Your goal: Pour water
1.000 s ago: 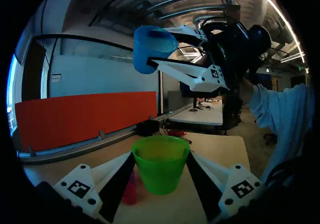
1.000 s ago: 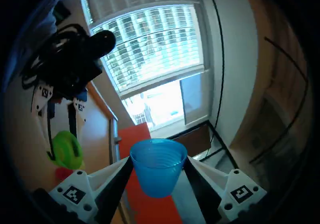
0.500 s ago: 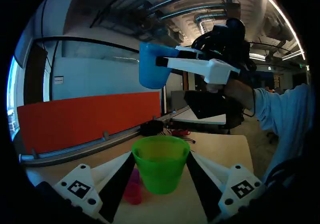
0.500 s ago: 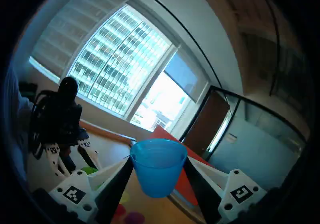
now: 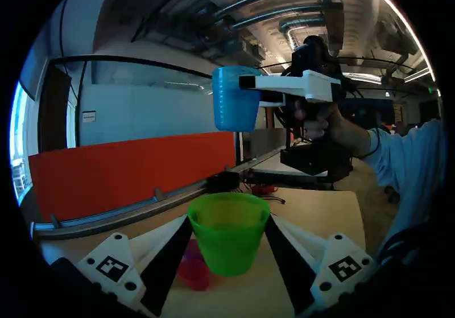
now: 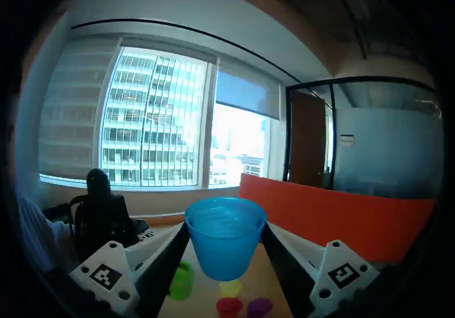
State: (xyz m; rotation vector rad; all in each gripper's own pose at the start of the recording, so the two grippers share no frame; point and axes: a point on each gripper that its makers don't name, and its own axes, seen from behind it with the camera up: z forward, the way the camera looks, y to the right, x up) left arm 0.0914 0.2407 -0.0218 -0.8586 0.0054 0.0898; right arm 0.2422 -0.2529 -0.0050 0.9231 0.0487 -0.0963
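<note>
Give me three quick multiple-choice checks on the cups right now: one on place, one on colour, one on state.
1. Where is the blue cup relative to the green cup?
A) inside it
B) higher, in the air
C) beside it on the table

2. What colour is the cup in the left tongs?
A) yellow
B) blue
C) green

3. How does the blue cup sit in the right tongs?
A) upright
B) upside down
C) on its side

Answers:
1 B: the left gripper view shows it held up well above the green rim.
2 C: the green cup sits clamped between them.
3 A: its open mouth faces up in both views.
</note>
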